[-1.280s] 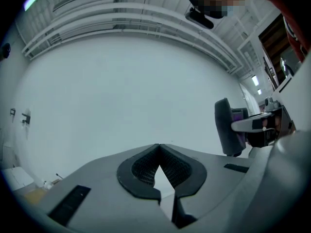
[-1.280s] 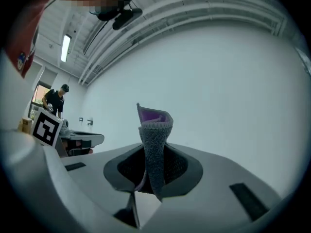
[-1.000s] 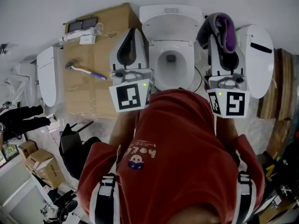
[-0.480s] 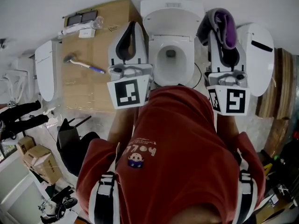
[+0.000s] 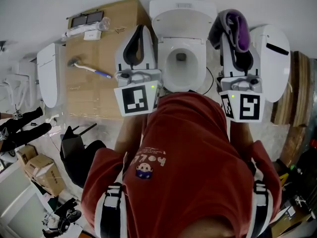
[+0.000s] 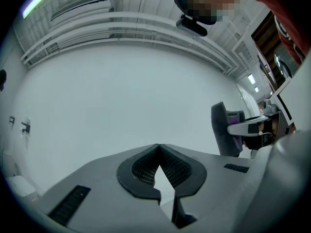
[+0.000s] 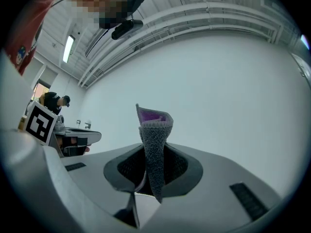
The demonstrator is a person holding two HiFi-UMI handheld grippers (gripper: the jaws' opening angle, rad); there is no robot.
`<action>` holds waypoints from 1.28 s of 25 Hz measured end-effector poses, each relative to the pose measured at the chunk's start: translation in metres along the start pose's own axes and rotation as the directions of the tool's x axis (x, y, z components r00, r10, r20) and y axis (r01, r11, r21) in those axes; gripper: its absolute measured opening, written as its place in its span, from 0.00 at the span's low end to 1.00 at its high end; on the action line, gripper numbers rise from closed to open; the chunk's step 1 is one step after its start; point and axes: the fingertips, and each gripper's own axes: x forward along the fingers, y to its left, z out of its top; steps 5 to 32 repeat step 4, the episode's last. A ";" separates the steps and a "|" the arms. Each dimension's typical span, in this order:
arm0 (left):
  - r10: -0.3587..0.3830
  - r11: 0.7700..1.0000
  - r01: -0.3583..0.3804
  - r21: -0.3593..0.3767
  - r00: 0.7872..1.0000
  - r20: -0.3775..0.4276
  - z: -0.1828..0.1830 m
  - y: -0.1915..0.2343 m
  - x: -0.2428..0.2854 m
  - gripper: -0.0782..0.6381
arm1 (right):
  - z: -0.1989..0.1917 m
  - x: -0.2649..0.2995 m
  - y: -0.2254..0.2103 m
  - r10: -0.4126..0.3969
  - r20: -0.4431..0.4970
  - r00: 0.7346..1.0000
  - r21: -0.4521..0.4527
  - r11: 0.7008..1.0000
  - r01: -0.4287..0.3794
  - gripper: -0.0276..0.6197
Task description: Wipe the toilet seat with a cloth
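Purple-grey cloth [image 7: 154, 144] pinched in right tool [image 7: 150, 165] — beside the toilet seat [image 5: 166, 67].

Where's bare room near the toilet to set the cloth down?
Bare: brown cardboard box top, between the blue-handled brush and its near edge. Crowded: its far edge, with a clear plastic bottle and a dark flat tray.

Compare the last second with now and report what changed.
Almost nothing. The whole view slid slightly at first, probably the head camera; a bystander's legs at the left edge shifted. Nothing taken or released: the right gripper stays shut on the cloth, the left gripper stays shut and empty, both raised before the toilet.
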 end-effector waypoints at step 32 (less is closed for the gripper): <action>-0.003 1.000 0.003 0.002 1.000 0.004 0.000 -0.002 0.003 0.13 | 0.000 0.001 -0.002 -0.003 0.003 1.000 0.001 1.000 0.003 0.14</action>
